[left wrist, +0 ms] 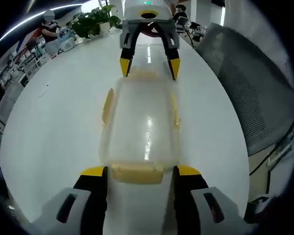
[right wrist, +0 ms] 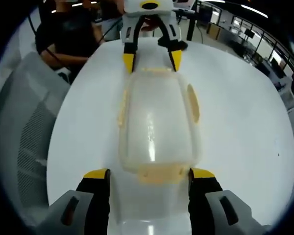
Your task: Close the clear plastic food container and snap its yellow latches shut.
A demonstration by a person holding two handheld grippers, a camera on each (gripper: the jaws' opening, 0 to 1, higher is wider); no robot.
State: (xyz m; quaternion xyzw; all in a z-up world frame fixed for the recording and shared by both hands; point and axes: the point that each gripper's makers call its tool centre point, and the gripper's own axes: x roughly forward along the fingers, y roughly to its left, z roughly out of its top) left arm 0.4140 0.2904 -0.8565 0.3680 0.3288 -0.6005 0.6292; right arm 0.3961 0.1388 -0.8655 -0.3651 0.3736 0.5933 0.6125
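A clear plastic food container (left wrist: 142, 125) lies lengthwise on the white table (left wrist: 54, 112) with its lid resting on it. Yellow latches show at the near end (left wrist: 137, 172), on both long sides (left wrist: 108, 105), and at the far end. My left gripper (left wrist: 141, 171) stands open, its yellow-tipped jaws straddling the near end latch. At the opposite end my right gripper (left wrist: 149, 67) is open too, its tips on either side of the far latch. In the right gripper view the container (right wrist: 157, 122) runs away from my right gripper (right wrist: 149, 174) toward the left gripper (right wrist: 152, 62).
A grey mesh chair (left wrist: 250, 83) stands at the table's right edge and appears again (right wrist: 24, 132) in the right gripper view. A potted plant (left wrist: 93, 22) sits at the far end. A person in dark clothes (right wrist: 68, 34) is behind the table.
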